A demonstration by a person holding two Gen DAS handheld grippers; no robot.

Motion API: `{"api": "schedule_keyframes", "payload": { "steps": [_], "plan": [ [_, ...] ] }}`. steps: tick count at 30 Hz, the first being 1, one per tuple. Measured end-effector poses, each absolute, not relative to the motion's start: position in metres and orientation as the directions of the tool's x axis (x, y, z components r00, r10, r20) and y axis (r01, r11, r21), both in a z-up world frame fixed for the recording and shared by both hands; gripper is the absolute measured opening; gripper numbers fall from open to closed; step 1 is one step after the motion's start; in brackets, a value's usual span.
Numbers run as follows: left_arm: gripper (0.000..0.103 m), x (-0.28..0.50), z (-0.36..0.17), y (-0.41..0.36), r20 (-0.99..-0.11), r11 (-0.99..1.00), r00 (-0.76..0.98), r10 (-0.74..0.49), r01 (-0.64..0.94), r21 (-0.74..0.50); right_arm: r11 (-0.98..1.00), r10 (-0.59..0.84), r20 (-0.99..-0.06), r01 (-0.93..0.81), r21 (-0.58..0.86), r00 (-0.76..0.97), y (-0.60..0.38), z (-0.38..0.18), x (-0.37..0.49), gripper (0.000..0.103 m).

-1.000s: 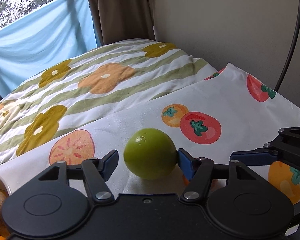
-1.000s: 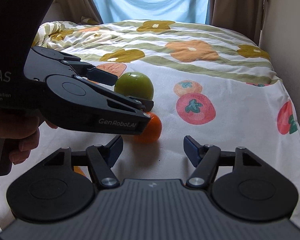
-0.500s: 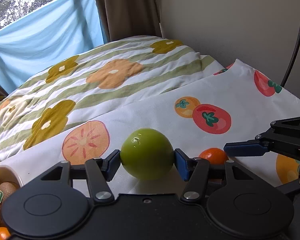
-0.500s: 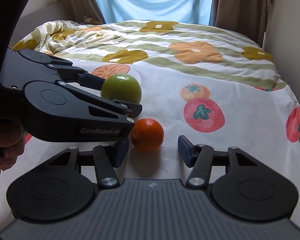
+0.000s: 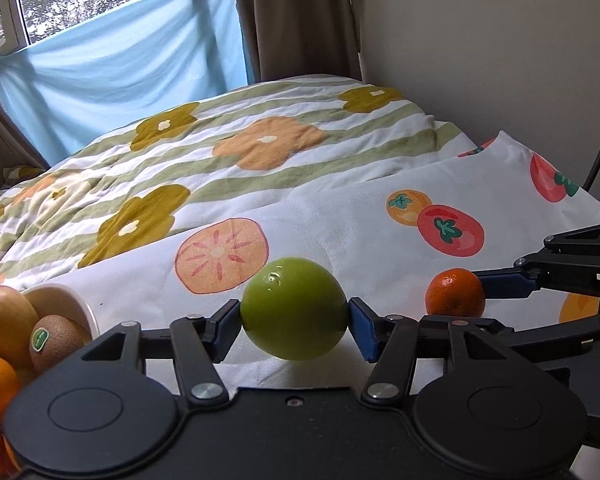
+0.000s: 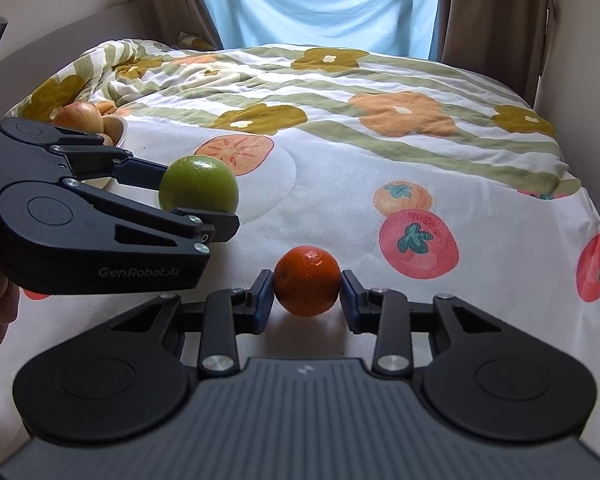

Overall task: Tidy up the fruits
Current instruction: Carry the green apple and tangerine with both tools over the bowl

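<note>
Here, both grippers are loaded. Landmark: the white fruit-print cloth [image 6: 340, 208] spread over the bed.

Left gripper [image 5: 294, 316]: fingers clenched on a green apple [image 5: 294, 308], pads at its widest girth on opposite sides. Apple hangs clear of the cloth, shadow beneath it. Seen from the right wrist, the same apple [image 6: 198, 184] sits at the tip of the left gripper [image 6: 204, 200], above the cloth's left part.

Right gripper [image 6: 306, 290]: its jaws have just been closing, and the fingers now grasp a small mandarin [image 6: 306, 280] by its sides. Pads touch the peel left and right. The mandarin looks to rest on the cloth or barely off it; cannot tell which.

At the cloth's left edge stands a pale bowl [image 5: 74, 306] holding an apple, a kiwi with a sticker [image 5: 54, 338] and oranges; probably the collecting place.

Handling, as judged: apple is firm, smooth, waxy and fairly heavy, so it may slip or rotate if the grip leaves the equator; the present hold across the middle is sound. Mandarin is light with soft, loose peel, giving friction but bruising under hard squeeze; a gentle hold across the broad middle suits it. Both round, so will roll on the soft bedding if set down loosely
</note>
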State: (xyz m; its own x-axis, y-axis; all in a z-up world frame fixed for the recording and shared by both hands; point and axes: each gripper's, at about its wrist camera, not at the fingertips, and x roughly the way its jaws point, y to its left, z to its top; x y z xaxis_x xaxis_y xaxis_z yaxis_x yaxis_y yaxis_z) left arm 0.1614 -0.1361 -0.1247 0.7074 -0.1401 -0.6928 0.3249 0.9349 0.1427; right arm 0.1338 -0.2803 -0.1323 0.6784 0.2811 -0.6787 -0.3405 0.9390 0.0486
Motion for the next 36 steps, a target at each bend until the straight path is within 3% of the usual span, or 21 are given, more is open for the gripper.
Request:
{"api": "schedule_keyframes", "payload": {
  "steps": [22,36],
  "plan": [
    [0.062,0.082,-0.021,-0.056,-0.567,0.996,0.819,0.089,-0.058,0.073,0.838,0.465,-0.595,-0.543,0.057,0.656,-0.226,-0.041,0.119,0.05],
    [0.062,0.08,-0.02,0.046,-0.591,0.992,0.797,0.123,-0.089,0.086,0.829,0.478,-0.595,-0.557,0.062,0.646,-0.129,-0.02,0.12,0.05]
  ]
}}
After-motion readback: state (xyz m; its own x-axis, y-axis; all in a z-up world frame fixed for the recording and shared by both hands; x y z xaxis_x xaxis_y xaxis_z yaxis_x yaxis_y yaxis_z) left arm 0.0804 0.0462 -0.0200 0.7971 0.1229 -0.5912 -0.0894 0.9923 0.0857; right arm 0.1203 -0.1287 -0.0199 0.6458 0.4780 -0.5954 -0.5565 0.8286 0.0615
